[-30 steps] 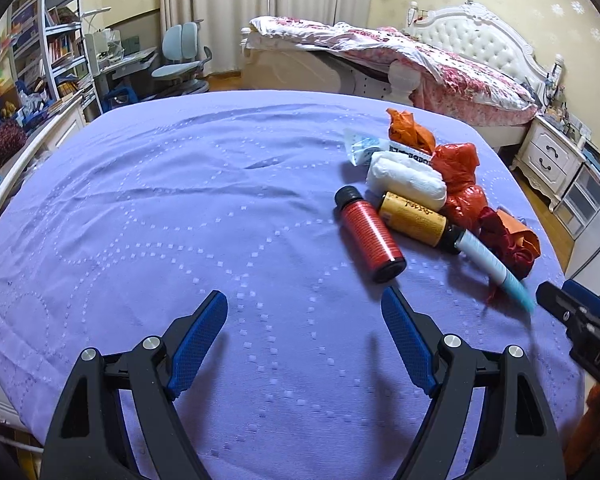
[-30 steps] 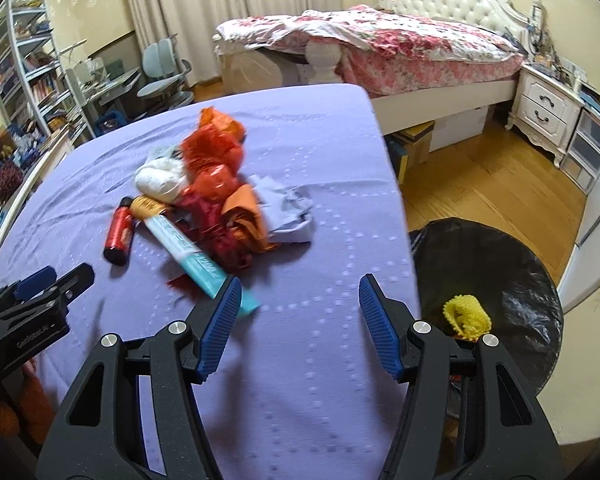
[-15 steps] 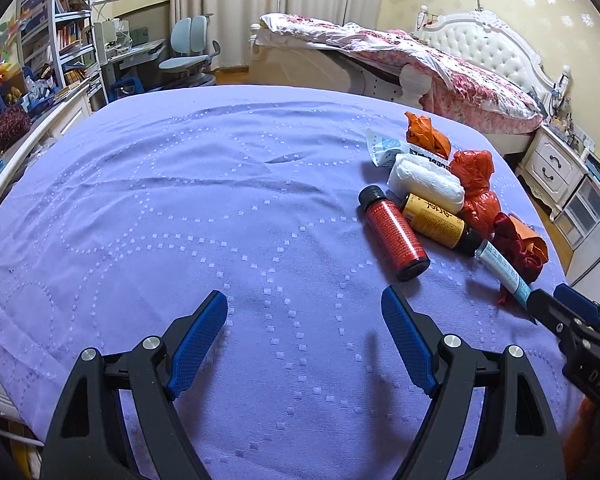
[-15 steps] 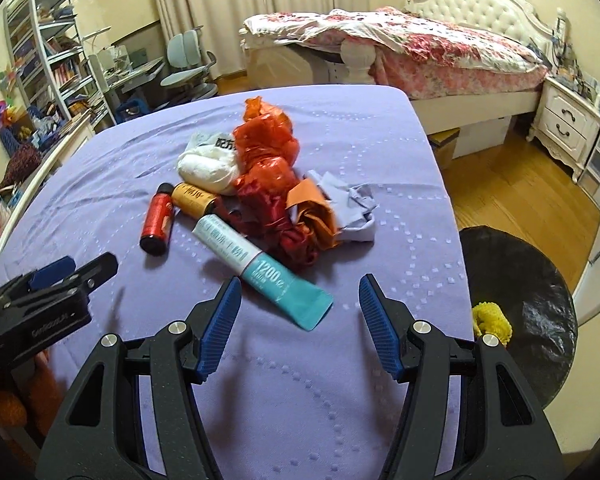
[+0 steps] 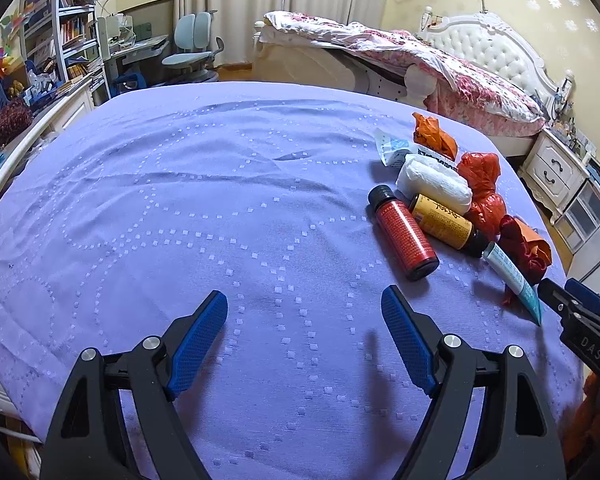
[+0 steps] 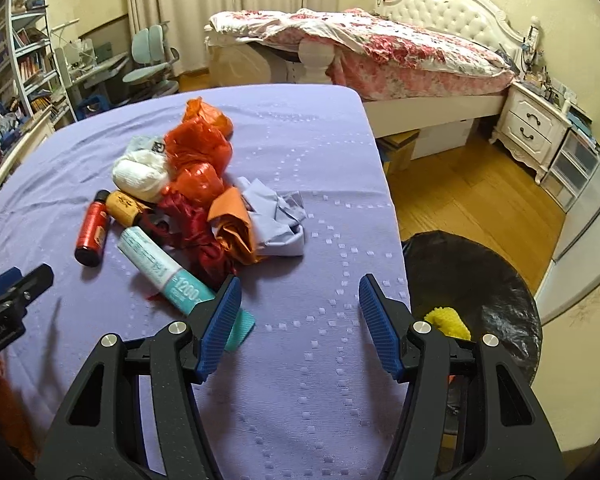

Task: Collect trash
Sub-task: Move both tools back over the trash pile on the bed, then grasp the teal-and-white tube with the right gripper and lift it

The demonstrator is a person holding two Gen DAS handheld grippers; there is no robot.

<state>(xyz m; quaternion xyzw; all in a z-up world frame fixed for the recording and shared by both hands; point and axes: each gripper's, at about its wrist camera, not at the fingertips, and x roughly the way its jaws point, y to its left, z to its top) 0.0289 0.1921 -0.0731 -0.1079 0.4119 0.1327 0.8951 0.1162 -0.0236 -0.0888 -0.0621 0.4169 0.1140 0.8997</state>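
A purple quilted bedspread [image 5: 180,208] covers the near bed. Beyond it stands a second bed with a white tufted headboard [image 6: 444,8] and a pink floral duvet [image 6: 400,52]. A white nightstand [image 6: 536,124] sits beside it on the wooden floor [image 6: 472,196]. At the far left are a bookshelf [image 5: 68,36], a desk [image 5: 136,46] and a pale blue chair [image 5: 192,40], with cream curtains [image 5: 236,8] behind.

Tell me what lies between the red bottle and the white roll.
The yellow-labelled bottle lies between the red bottle and the white roll, touching both; the left wrist view shows it best.
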